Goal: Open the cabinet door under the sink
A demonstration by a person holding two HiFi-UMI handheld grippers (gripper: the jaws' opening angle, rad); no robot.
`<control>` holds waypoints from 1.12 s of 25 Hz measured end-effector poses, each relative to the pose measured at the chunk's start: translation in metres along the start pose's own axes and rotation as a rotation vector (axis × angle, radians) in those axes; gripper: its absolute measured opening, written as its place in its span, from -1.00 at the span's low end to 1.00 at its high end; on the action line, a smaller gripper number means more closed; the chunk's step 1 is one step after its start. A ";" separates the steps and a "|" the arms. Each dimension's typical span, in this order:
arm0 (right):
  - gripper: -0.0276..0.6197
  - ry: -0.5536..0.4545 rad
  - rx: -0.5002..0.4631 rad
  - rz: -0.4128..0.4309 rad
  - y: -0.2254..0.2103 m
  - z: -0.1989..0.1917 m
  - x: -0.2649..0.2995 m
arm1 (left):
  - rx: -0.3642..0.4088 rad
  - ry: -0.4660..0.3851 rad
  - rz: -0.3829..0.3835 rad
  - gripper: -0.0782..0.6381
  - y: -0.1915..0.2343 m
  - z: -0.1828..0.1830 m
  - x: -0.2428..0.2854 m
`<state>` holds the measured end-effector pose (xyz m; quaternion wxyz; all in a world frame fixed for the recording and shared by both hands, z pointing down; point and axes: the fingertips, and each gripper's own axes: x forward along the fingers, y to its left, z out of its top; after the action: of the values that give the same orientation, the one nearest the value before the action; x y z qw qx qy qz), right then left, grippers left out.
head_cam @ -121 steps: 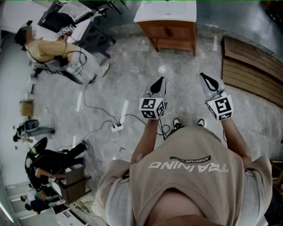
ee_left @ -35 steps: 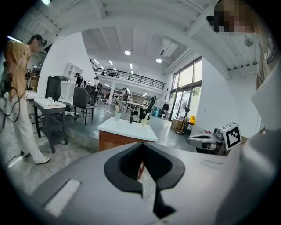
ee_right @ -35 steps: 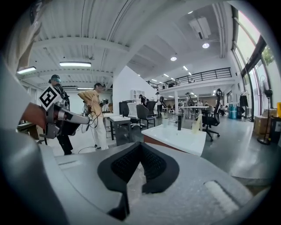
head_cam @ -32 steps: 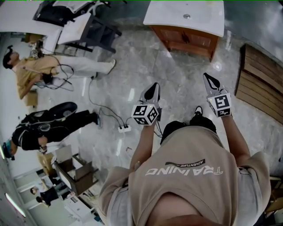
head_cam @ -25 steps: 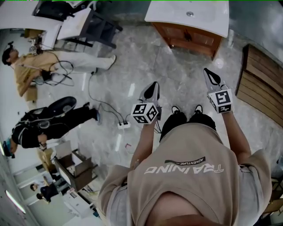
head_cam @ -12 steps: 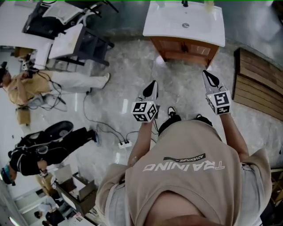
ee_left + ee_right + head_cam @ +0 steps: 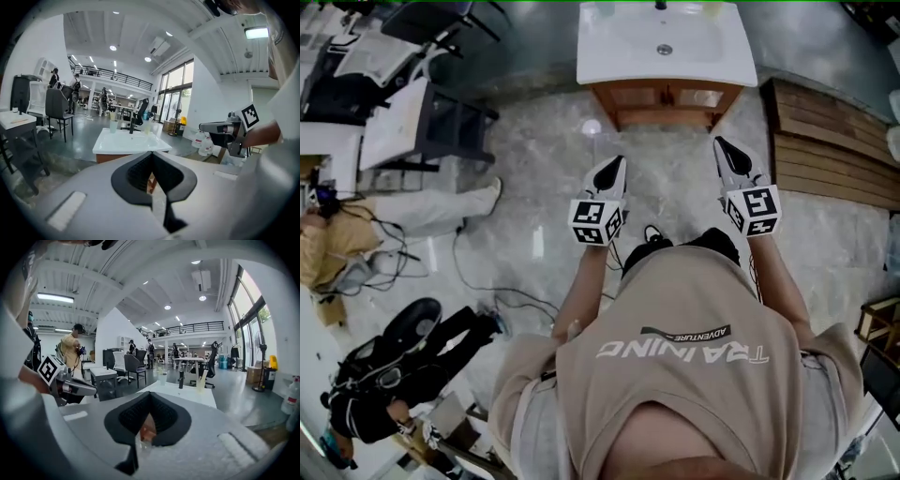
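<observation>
The sink cabinet stands ahead of me, with a white basin top (image 7: 666, 42) over a wooden front with doors (image 7: 666, 97) that look closed. Both grippers are held out over the floor, short of the cabinet and not touching it. My left gripper (image 7: 613, 171) is shut and empty, and points at the cabinet's left part. My right gripper (image 7: 726, 152) is also shut and empty, and points toward its right corner. In the left gripper view the jaws (image 7: 151, 155) meet below the basin top (image 7: 129, 140). In the right gripper view the jaws (image 7: 150, 395) meet, with a strip of wood (image 7: 146, 426) showing between them.
Wooden slats (image 7: 834, 155) lie on the floor to the right of the cabinet. A desk and dark chair (image 7: 412, 122) stand at the left, with people (image 7: 337, 239) and loose cables (image 7: 487, 286) on the marble floor. Cups and a faucet (image 7: 131, 125) stand on the basin top.
The sink cabinet has come from the upper right to straight ahead and looks nearer. Both grippers have moved along toward it, still shut, and the people at the left have slid downward.
</observation>
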<state>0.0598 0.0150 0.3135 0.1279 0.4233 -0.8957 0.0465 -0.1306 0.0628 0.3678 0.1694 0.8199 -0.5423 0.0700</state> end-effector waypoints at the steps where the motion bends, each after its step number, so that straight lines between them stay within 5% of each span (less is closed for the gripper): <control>1: -0.91 0.002 -0.017 -0.004 0.004 0.000 0.002 | 0.006 0.002 -0.012 -0.73 0.005 -0.001 0.004; 5: -0.91 0.024 -0.065 -0.021 0.008 -0.006 0.005 | -0.004 0.014 -0.031 -0.73 0.019 -0.007 0.023; 13: -0.91 0.088 -0.007 -0.057 -0.026 -0.034 0.001 | 0.048 0.078 -0.137 -0.73 -0.026 -0.007 0.069; 28: -0.91 0.000 0.009 0.021 -0.123 -0.024 0.076 | 0.125 0.102 -0.027 -0.73 -0.017 0.061 0.153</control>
<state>0.1130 -0.1157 0.3539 0.1255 0.4146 -0.8998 0.0518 -0.0579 -0.0855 0.3533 0.1461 0.8315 -0.5166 0.1432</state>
